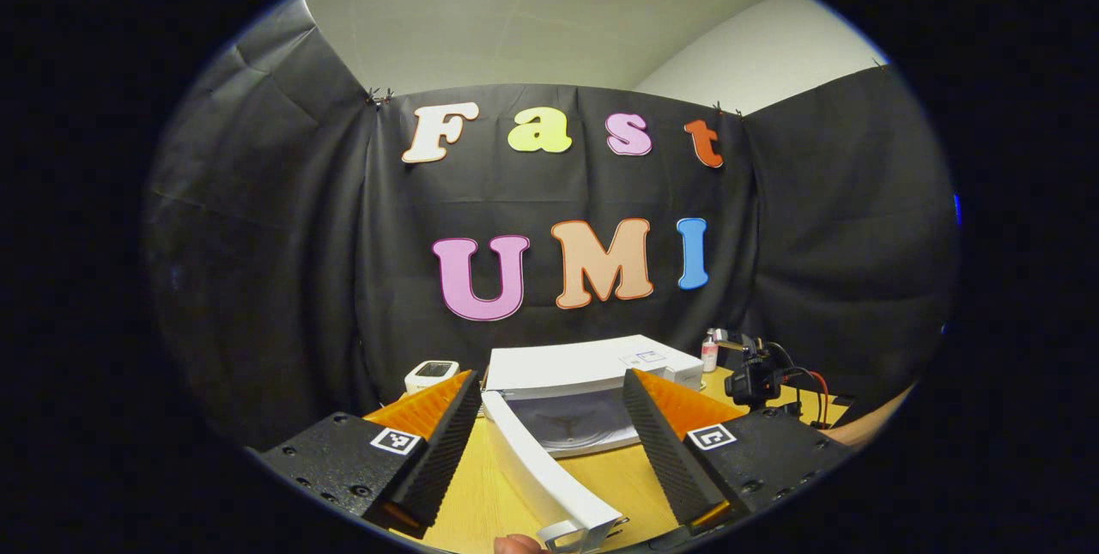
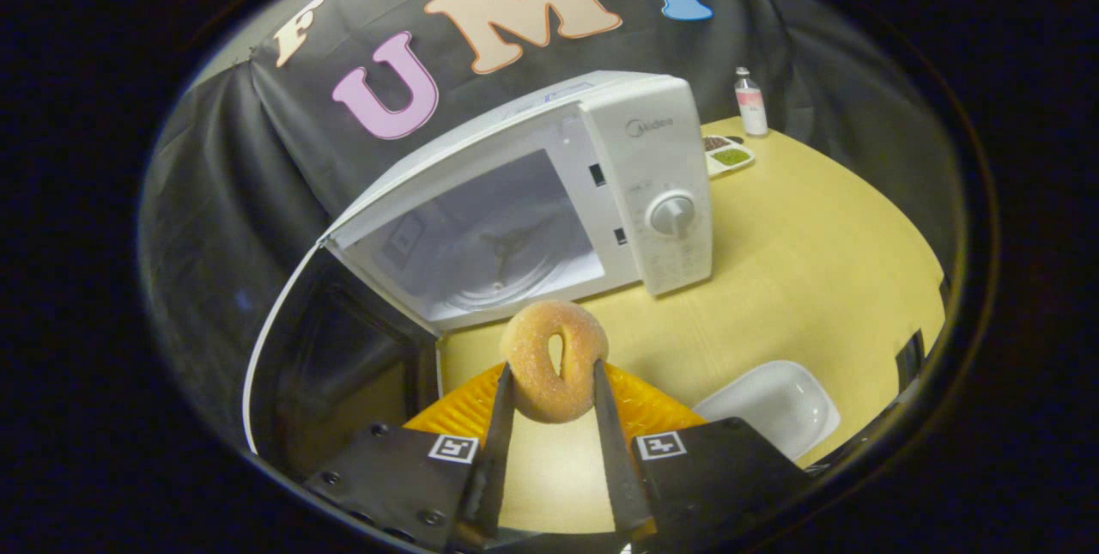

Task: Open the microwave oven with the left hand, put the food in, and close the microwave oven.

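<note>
Sugared doughnut (image 2: 554, 361) clamped upright between right tongs (image 2: 554, 404), before open microwave (image 2: 532, 202); left tongs (image 1: 549, 417) spread wide.

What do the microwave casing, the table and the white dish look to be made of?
Microwave casing: probably painted metal or plastic, smooth matte white, no grain. Table: looks like pale wood or wood-look laminate, even yellowish surface with soft sheen. White dish: likely glazed ceramic or plastic, glossy with rounded rim; cannot tell which.
</note>
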A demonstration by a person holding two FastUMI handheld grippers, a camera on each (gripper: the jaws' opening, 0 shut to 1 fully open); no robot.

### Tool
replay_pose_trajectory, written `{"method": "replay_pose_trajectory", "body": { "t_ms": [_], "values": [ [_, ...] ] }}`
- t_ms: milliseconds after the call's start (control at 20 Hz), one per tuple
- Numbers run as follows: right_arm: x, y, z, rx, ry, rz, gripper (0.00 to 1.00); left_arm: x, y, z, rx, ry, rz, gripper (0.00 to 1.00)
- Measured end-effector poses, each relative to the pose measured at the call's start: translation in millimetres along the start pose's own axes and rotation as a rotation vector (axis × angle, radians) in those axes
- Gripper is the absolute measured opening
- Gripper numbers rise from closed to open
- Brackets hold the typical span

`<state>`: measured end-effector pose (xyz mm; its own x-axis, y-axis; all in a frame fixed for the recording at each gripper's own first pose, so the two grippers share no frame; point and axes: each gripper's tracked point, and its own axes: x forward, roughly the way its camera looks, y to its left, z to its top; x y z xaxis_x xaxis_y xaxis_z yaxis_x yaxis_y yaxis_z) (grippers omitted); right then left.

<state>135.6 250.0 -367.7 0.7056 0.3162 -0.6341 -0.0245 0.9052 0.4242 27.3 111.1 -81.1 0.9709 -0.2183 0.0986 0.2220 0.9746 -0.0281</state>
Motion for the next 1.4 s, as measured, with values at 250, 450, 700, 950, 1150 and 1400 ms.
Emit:
{"method": "replay_pose_trajectory", "body": {
  "t_ms": [250, 450, 700, 950, 1150, 1400],
  "values": [
    [22.9, 31.3, 11.2, 0.106, -0.028, 0.056, 0.46, 1.5, 9.8, 2.1, -0.03, -0.016, 0.011, 0.97],
    [47.9, 41.4, 19.5, 0.209, -0.056, 0.063, 0.52, -2.2, 16.2, 0.8, -0.031, -0.015, 0.027, 0.97],
    [77.5, 54.0, 22.1, 0.301, -0.06, 0.046, 0.52, -3.0, 22.4, 0.9, -0.027, -0.007, 0.043, 0.97],
    [104.0, 65.0, 28.8, 0.383, -0.105, 0.026, 0.52, -7.1, 31.6, 1.9, -0.026, -0.001, 0.058, 0.97],
    [121.7, 67.0, 34.5, 0.427, -0.141, -0.002, 0.52, -9.4, 40.6, 0.7, -0.028, 0.007, 0.075, 0.97],
    [140.6, 63.2, 40.5, 0.496, -0.164, -0.024, 0.52, -13.8, 53.4, 2.8, -0.024, 0.008, 0.108, 1.0]
  ]
}}
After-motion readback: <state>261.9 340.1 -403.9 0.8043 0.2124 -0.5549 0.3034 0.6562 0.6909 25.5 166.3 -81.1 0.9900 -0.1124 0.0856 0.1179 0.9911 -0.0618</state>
